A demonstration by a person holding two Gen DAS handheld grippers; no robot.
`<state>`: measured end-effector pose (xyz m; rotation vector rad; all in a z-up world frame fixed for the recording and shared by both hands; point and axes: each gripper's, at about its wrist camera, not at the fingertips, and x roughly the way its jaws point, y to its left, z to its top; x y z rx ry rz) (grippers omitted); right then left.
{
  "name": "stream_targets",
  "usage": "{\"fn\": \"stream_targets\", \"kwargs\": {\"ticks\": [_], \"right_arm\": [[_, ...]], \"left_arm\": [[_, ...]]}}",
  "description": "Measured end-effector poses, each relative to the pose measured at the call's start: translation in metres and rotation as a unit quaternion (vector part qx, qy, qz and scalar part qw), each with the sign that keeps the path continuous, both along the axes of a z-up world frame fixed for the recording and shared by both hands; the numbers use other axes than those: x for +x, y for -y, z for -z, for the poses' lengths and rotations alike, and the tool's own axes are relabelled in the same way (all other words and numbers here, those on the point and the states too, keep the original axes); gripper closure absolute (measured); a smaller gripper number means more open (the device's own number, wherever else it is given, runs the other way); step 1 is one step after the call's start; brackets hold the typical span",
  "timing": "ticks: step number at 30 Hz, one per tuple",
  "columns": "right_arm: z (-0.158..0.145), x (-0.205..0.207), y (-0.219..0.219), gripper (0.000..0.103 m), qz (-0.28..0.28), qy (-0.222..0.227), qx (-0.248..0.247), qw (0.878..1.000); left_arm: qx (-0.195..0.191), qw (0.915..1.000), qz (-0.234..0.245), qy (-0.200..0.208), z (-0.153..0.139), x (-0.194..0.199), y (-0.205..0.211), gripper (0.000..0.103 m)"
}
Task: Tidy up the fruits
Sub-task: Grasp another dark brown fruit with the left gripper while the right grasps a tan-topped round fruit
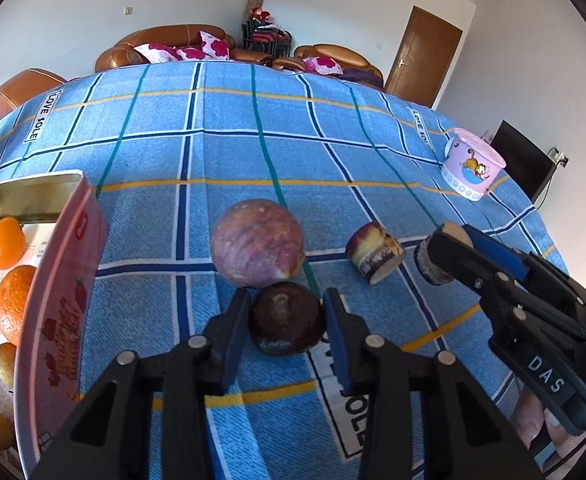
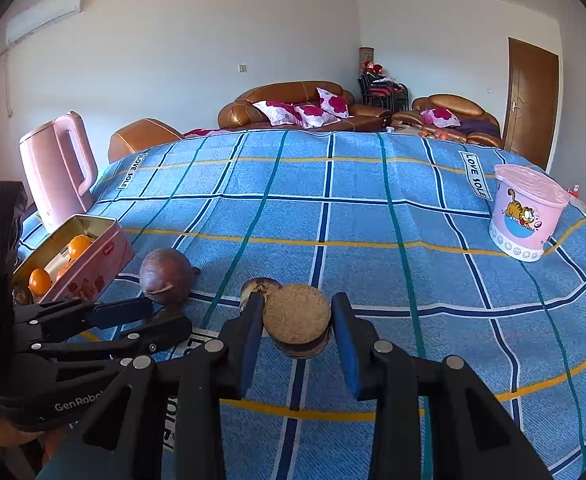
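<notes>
On the blue checked cloth, my left gripper [image 1: 287, 320] is open with its jaws on either side of a small dark round fruit [image 1: 287, 324]; the pads look close to it or just touching. A larger purple round fruit [image 1: 258, 242] lies just behind it. A cut purple-skinned piece [image 1: 375, 252] lies to the right. My right gripper [image 2: 297, 322] is open around another cut piece with a tan flat face [image 2: 296, 314]; it also shows in the left wrist view [image 1: 449, 248]. A pink tin [image 1: 63, 280] at the left holds several oranges [image 1: 13, 304].
A pink cartoon bucket [image 2: 527, 210] stands at the far right of the table. A pink kettle [image 2: 55, 168] stands at the far left behind the tin [image 2: 89, 258]. Brown sofas and a door lie beyond the table.
</notes>
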<state>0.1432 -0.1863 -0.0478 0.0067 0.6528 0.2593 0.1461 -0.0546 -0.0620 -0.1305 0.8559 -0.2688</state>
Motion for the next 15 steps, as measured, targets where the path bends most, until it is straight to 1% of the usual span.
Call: {"fn": "stream_targets", "kwargs": {"ticks": [5,11,15], "right_arm": [[-0.001,-0.003,0.003,0.066,-0.002,0.005,0.008,1.000],[-0.005,-0.009,0.000,0.066,-0.024,0.023,0.013,0.999],[-0.006,-0.011,-0.002,0.066,-0.036,0.027,0.017,0.999]], "left_arm": [[-0.007,0.9999,-0.001,0.012,-0.004,-0.004,-0.002,0.064],[-0.009,0.9992,-0.015,0.035,-0.010,-0.009,-0.007,0.064],[0.001,0.9983,-0.018,0.056,-0.016,-0.014,-0.005,0.064]]}}
